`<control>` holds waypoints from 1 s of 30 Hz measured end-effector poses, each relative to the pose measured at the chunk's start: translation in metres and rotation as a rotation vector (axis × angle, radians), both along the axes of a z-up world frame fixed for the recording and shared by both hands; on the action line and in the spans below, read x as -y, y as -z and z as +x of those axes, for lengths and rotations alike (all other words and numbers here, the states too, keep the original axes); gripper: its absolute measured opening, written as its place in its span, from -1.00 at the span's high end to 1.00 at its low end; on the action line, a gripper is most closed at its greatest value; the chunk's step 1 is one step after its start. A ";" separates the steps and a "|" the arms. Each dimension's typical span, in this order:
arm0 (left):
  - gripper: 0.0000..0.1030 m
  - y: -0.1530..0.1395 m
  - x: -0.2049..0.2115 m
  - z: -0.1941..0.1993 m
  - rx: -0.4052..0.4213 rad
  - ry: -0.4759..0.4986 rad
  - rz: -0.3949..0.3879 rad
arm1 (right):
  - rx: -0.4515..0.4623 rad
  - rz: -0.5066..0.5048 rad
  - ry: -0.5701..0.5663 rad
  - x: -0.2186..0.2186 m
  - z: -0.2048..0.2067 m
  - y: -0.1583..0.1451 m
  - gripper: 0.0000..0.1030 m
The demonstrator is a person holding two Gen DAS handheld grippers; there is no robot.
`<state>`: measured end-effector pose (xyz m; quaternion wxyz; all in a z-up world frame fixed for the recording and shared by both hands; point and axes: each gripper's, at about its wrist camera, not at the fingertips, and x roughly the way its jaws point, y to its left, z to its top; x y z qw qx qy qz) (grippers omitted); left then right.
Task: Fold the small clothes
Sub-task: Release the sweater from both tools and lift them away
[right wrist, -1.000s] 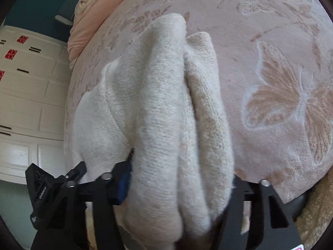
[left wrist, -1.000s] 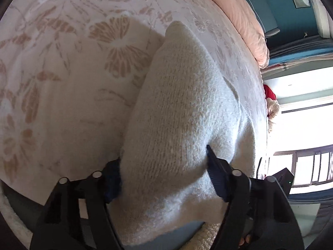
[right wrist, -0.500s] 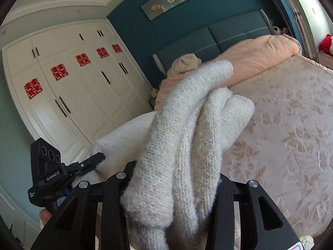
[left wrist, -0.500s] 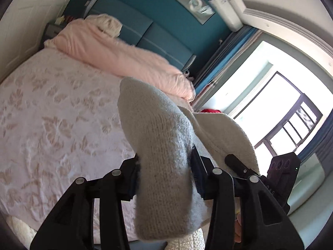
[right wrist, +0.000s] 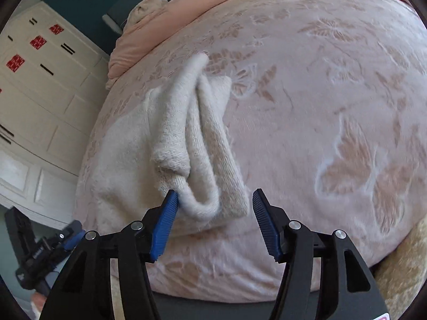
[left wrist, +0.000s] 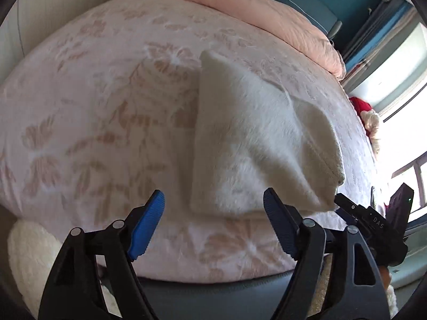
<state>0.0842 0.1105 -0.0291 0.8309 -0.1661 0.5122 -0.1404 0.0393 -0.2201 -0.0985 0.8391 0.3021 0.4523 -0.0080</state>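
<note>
Left gripper [left wrist: 213,200], right gripper [right wrist: 213,200] both spread, fuzzy cream knit garment [left wrist: 256,144] folded flat

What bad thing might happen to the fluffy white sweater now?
The cream knitted garment lies near the edge of the pink floral bedspread, so it might slide off. In the right wrist view its bunched end sits between the open right gripper fingers and could snag, undoing the fold.
</note>
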 end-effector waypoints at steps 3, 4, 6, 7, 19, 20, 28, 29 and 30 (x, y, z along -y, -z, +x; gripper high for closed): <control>-0.49 0.014 -0.009 -0.011 -0.037 -0.051 -0.052 | 0.029 -0.040 -0.036 -0.009 0.005 -0.009 -0.19; -0.49 0.015 -0.007 -0.009 -0.037 -0.055 -0.048 | 0.036 -0.048 -0.046 -0.013 0.011 -0.012 -0.19; -0.49 0.015 0.004 -0.005 -0.031 -0.050 0.016 | 0.050 -0.077 -0.058 -0.021 0.021 -0.013 -0.20; -0.49 0.014 0.010 -0.002 -0.020 -0.038 0.052 | 0.047 -0.091 -0.072 -0.026 0.026 -0.012 -0.19; -0.31 0.044 0.037 0.003 -0.023 0.036 0.301 | 0.165 -0.093 -0.134 -0.024 0.027 -0.051 0.72; -0.28 0.048 0.032 0.007 -0.043 0.015 0.294 | 0.113 -0.125 -0.140 -0.021 0.032 -0.038 0.72; -0.31 0.050 0.026 0.007 -0.045 -0.003 0.339 | -0.003 -0.050 -0.036 -0.001 0.021 -0.006 0.38; -0.30 0.046 0.025 0.004 -0.051 0.000 0.340 | 0.014 -0.089 -0.035 -0.004 0.017 -0.019 0.38; -0.30 0.039 0.022 -0.001 -0.049 0.000 0.333 | 0.051 -0.137 -0.041 -0.008 0.015 -0.035 0.38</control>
